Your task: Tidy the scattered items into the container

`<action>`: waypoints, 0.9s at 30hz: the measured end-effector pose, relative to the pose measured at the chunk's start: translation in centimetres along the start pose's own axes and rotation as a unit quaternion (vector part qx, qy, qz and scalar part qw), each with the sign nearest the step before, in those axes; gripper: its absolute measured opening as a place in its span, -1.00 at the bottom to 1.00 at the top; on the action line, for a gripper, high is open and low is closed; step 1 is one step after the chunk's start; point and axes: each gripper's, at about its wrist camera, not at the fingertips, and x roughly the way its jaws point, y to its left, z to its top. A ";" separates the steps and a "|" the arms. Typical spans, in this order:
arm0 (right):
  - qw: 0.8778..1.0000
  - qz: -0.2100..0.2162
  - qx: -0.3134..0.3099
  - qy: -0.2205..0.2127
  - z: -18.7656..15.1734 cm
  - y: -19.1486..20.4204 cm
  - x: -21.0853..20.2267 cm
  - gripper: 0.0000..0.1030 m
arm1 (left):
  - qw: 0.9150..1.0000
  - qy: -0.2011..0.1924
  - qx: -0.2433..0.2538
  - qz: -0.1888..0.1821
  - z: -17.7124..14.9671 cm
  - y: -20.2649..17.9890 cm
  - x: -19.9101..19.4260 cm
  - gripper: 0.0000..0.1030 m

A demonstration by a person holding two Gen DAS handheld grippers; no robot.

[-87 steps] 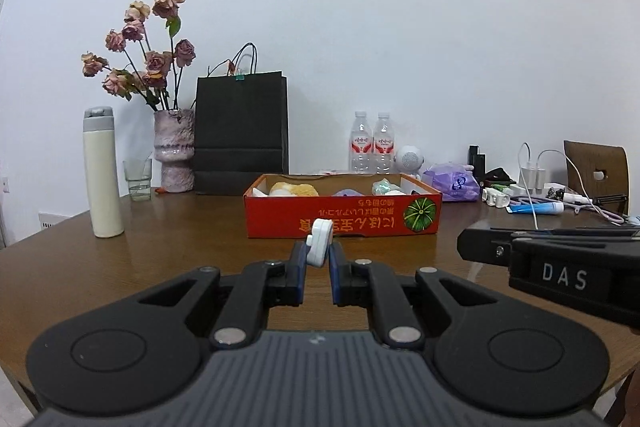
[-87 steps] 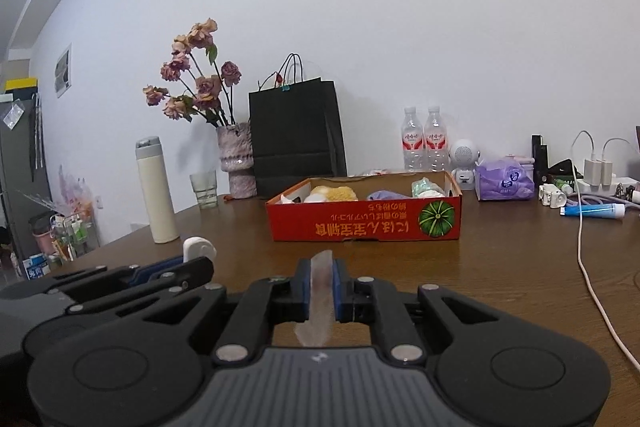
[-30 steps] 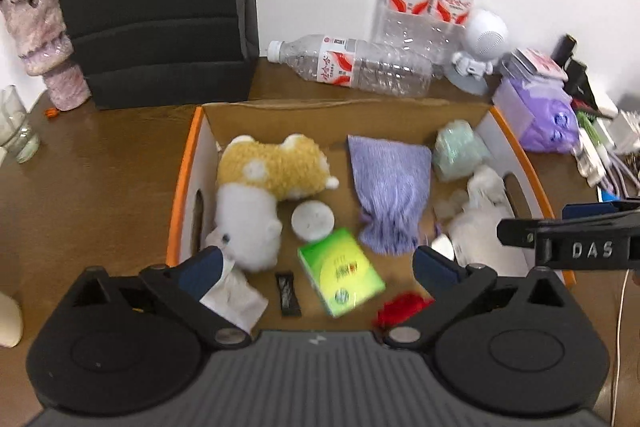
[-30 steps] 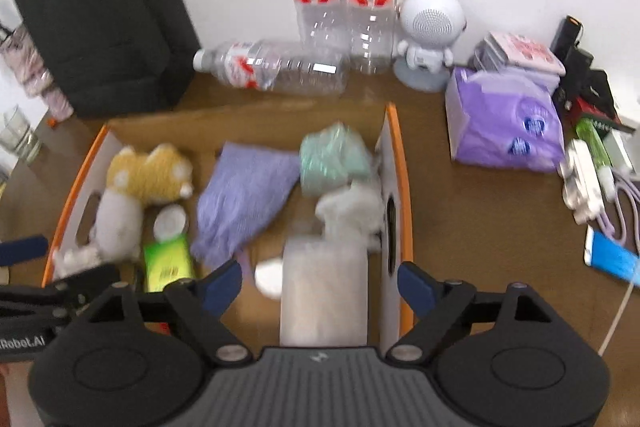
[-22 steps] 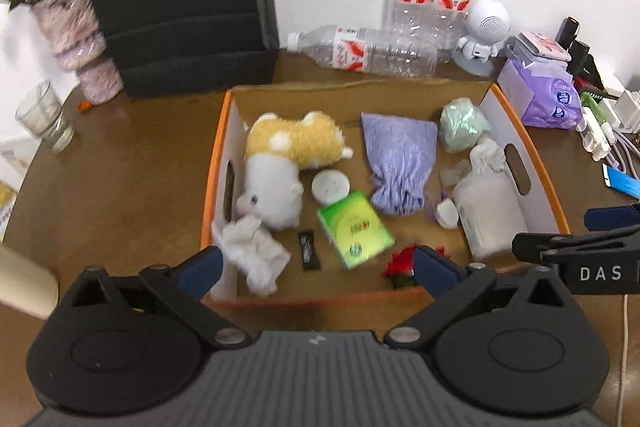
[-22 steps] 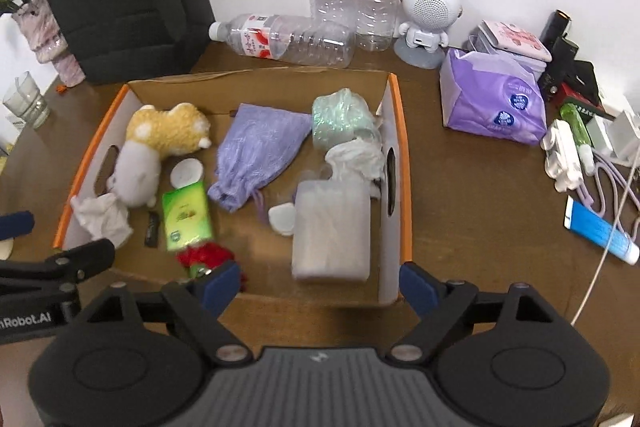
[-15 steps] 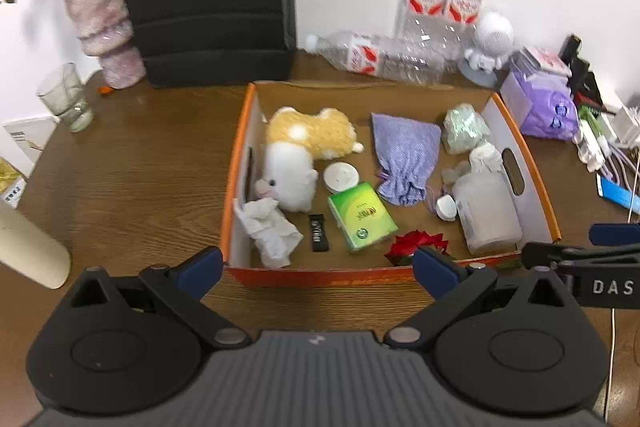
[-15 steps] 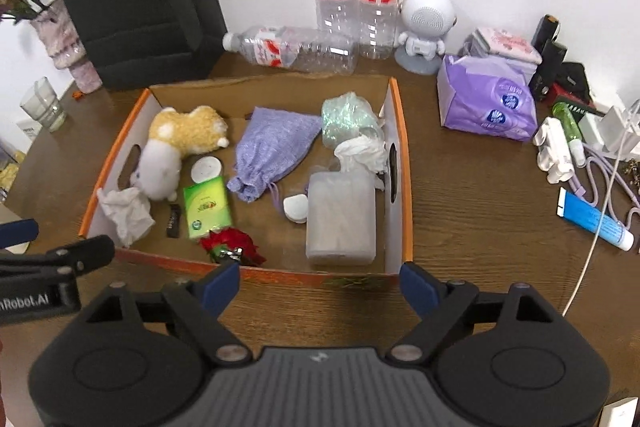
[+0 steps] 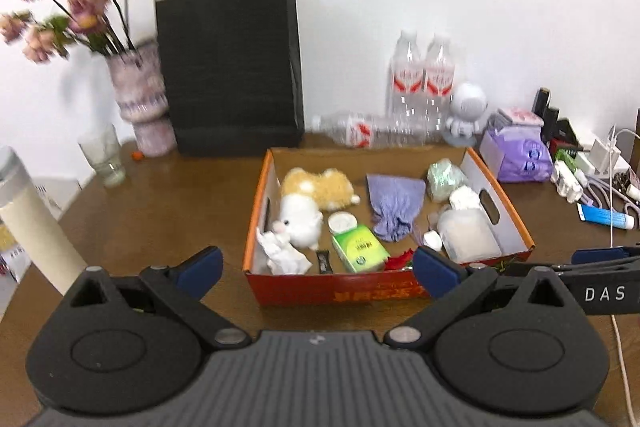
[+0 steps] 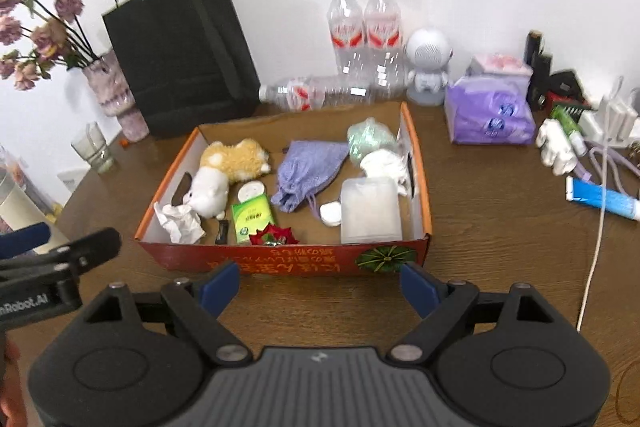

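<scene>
Since 2.9 s ago both grippers have dropped their loads and pulled back: the left gripper [image 9: 316, 267] had a small white case pinched, the right gripper [image 10: 320, 285] a translucent pouch; now both hang with jaws spread wide and nothing between them, just short of the near wall of the orange box [image 10: 288, 265]. The white case [image 10: 331, 214] and the pouch [image 10: 370, 211] lie in the box, touching each other at its right end, alongside the plush toy [image 10: 224, 175], purple drawstring bag [image 10: 308, 169], green packet [image 10: 253, 217], crumpled tissue [image 10: 176, 221] and red flower [image 10: 274, 237]. Judgement: looks nearly or fully done; the open table around the box is bare, and the toothpaste tube [image 10: 600, 201], chargers and purple tissue pack [image 10: 490, 111] at far right may be standing clutter rather than targets, cannot tell. Readable text: "DAS" on the right gripper's side [image 9: 604, 293], "Robot.AI" (partly cut off) on the left gripper's side [image 10: 24, 303]; box wall print is inverted and not legible; bottle labels are red, unreadable.
</scene>
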 end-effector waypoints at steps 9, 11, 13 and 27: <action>0.993 -0.009 -0.039 -0.110 -6.2 0.3 -2.8 0.84 | 0.992 -0.124 0.012 -0.014 -6.8 -0.8 -4.0 1.00; 0.992 -0.005 -0.037 -0.117 -7.8 0.3 -2.6 0.85 | 0.992 -0.123 0.009 -0.016 -8.4 -0.9 -3.9 1.00; 0.992 0.001 -0.038 -0.121 -9.4 0.5 -2.3 0.84 | 0.993 -0.118 0.008 -0.023 -9.9 -1.0 -3.6 1.00; 0.990 -0.013 -0.050 -0.132 -17.6 0.6 -0.6 0.85 | 0.997 -0.060 -0.023 -0.032 -18.6 1.0 -1.2 1.00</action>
